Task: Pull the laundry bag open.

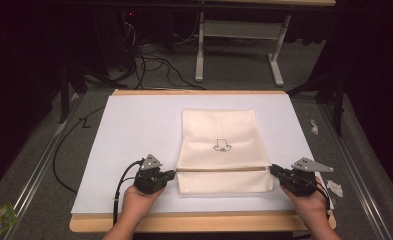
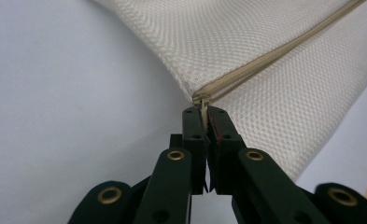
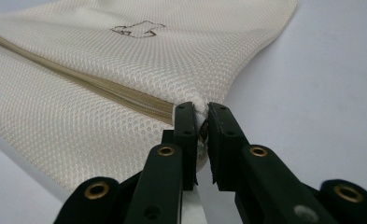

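1. Work item: a cream mesh bag (image 1: 219,150) lies flat on the white sheet (image 1: 134,130) that covers the table (image 1: 199,222), with a small printed mark (image 1: 222,146) facing up. A zipper (image 1: 219,170) runs across the bag from side to side, near the edge closest to the person.
2. Left gripper (image 2: 205,114): the jaws are pressed together on the zipper pull (image 2: 202,103) at the bag's left end. In the high view the left gripper (image 1: 170,175) touches the bag's left edge.
3. Right gripper (image 3: 201,116): the jaws pinch the mesh corner at the opposite end of the zipper (image 3: 97,86). In the high view the right gripper (image 1: 275,171) sits at the bag's right edge.
4. Step in hand, as judged: both ends are secured, one holding the fabric as an anchor and one holding the pull. The zipper appears shut along its visible length, so opening has not begun.
5. Next move, as judged: the left gripper should draw the pull along the zipper line toward the right while the right gripper holds the corner taut. The pull direction should stay in line with the teeth; a slack anchor would let the mesh bunch and jam.
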A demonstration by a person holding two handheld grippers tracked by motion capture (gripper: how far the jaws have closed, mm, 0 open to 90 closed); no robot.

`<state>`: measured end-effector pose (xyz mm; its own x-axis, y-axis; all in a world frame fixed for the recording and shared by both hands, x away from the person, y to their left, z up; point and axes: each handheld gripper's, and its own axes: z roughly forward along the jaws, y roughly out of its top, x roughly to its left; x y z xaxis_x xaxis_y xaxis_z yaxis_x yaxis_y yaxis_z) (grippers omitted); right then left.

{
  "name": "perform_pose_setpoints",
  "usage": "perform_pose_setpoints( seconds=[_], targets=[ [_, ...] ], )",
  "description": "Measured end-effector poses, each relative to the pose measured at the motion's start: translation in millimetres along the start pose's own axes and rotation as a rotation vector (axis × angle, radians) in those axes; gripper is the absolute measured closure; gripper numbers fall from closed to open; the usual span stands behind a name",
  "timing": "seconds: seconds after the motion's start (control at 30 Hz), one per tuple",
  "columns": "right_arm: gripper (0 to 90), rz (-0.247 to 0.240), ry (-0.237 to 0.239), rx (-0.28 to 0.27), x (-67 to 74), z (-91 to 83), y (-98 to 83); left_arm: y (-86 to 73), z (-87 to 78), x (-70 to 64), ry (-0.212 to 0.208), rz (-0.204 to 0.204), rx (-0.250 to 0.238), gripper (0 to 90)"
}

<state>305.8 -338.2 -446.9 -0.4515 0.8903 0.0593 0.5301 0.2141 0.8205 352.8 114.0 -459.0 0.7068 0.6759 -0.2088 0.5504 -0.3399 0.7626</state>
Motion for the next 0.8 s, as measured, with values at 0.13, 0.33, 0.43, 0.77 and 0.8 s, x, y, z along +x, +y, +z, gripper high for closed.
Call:
perform_pose_setpoints(
  seconds=[0.13, 0.33, 0.43, 0.77, 0.8],
  targets=[
    [81.4, 0.003, 0.006, 0.009, -3.2, 1.5, -3.3, -0.8, 1.7, -0.4, -0.001, 0.020, -0.007, 86.7],
    [67.4, 0.002, 0.037, -0.004, -6.1, 0.4, -4.9, -0.5, -4.8, 9.8, 0.019, -0.018, -0.057, 66.5],
    [47.3, 0.002, 0.028, -0.045, -9.7, -5.4, -1.5, -1.1, -17.2, 18.2, 0.088, -0.048, -0.128, 56.6],
    [16.7, 0.053, -0.187, -0.114, -55.4, -38.6, -7.5, -0.7, -70.1, 53.2, 0.346, -0.056, -0.274, 21.1],
    [15.2, 0.069, -0.214, -0.121, -60.4, -43.5, -10.9, -2.0, -71.4, 55.7, 0.355, -0.064, -0.270, 15.6]
  ],
)
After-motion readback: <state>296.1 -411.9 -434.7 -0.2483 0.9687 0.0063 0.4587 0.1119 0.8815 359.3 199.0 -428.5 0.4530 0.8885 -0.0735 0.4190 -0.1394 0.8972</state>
